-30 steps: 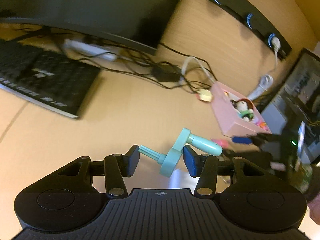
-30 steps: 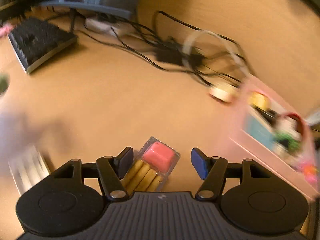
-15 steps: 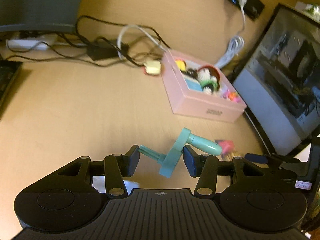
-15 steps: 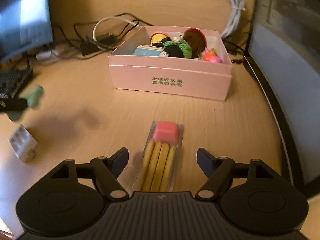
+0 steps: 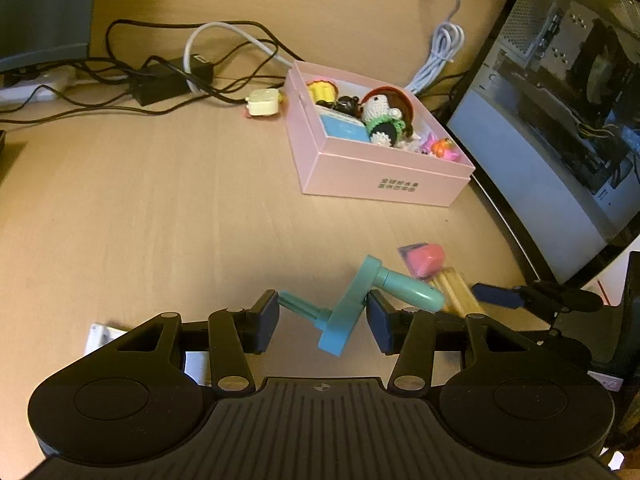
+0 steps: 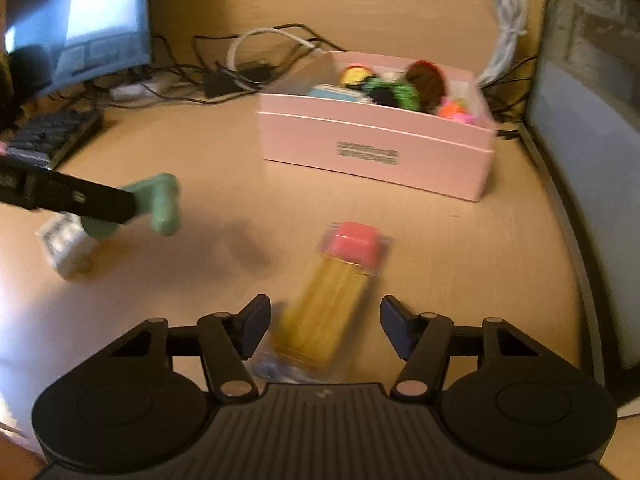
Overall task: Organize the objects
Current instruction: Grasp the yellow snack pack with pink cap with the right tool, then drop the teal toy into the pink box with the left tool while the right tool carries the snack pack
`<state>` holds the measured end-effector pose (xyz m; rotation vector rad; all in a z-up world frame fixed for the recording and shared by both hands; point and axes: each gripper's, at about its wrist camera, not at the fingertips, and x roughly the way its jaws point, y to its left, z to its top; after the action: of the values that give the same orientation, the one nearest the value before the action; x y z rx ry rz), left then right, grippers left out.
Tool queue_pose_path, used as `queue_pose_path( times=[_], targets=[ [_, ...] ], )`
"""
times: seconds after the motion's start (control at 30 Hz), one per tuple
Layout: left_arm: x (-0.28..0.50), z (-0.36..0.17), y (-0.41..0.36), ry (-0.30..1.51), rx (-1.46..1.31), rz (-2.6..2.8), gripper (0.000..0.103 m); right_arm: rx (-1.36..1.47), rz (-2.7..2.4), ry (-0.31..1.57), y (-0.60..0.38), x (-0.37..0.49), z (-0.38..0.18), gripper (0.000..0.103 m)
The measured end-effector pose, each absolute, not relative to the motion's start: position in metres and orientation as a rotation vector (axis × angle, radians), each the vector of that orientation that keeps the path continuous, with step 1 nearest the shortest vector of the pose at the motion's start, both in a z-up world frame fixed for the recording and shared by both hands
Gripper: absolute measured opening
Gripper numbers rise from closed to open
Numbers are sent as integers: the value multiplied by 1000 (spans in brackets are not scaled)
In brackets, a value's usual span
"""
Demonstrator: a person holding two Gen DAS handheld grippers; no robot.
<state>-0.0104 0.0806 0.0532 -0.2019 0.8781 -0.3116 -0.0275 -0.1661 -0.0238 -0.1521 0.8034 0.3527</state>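
At the far left of the desk [image 5: 160, 208] a keyboard [image 6: 52, 136] sat under a monitor [image 6: 80, 28], with a white block [image 6: 66, 246] lying nearer the front edge. Just beside that block, the left gripper [image 5: 322, 318] held a teal crank [image 5: 352, 306] clear of the desk, its pads pressed against the crank's flat arm and thin stem, the rounded handle sticking out to the right. From the right wrist view the same crank [image 6: 158, 204] hung blurred above its own shadow.

Behind, a tangle of black cables [image 5: 160, 80] ran along the wall, and a small cream plug [image 5: 264, 102] lay just left of the pink box [image 5: 384, 180]. The box stood open near the middle-right of the desk, holding a knitted doll [image 5: 382, 118], a blue card [image 5: 346, 128] and other small toys.

In front of the box, well apart from it, a clear pack [image 6: 340, 292] of yellow sticks with a pink cap lay flat on the desk. The right gripper [image 6: 324, 330] hovered over its near end with its fingers spread wide on either side, touching nothing I could make out through the blur. A dark computer case [image 5: 560, 120] closed off the right edge.
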Motion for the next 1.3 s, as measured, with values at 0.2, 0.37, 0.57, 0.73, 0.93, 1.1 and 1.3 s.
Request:
queue_pose_path(
  times=[0.2, 0.37, 0.57, 0.73, 0.93, 1.1, 1.3],
  targets=[
    [-15, 54, 72, 873, -194, -325, 53, -126, 271, 806, -192, -30, -20, 61],
    [-24, 57, 78, 867, -189, -303, 53, -37, 264, 805, -198, -23, -18, 61],
    [-37, 60, 101, 853, -214, -244, 53, -43, 286, 793, -187, -5, -17, 60],
    [-46, 61, 114, 850, -230, -210, 53, -63, 297, 791, -179, 1, -20, 59],
    [-53, 59, 123, 854, -241, -198, 53, -97, 312, 805, -167, -1, -24, 46],
    [-55, 59, 123, 856, -244, -208, 53, -142, 346, 807, -156, -8, -21, 33],
    [-53, 56, 119, 860, -251, -233, 53, -114, 368, 795, -156, -23, -3, 32]
  ],
)
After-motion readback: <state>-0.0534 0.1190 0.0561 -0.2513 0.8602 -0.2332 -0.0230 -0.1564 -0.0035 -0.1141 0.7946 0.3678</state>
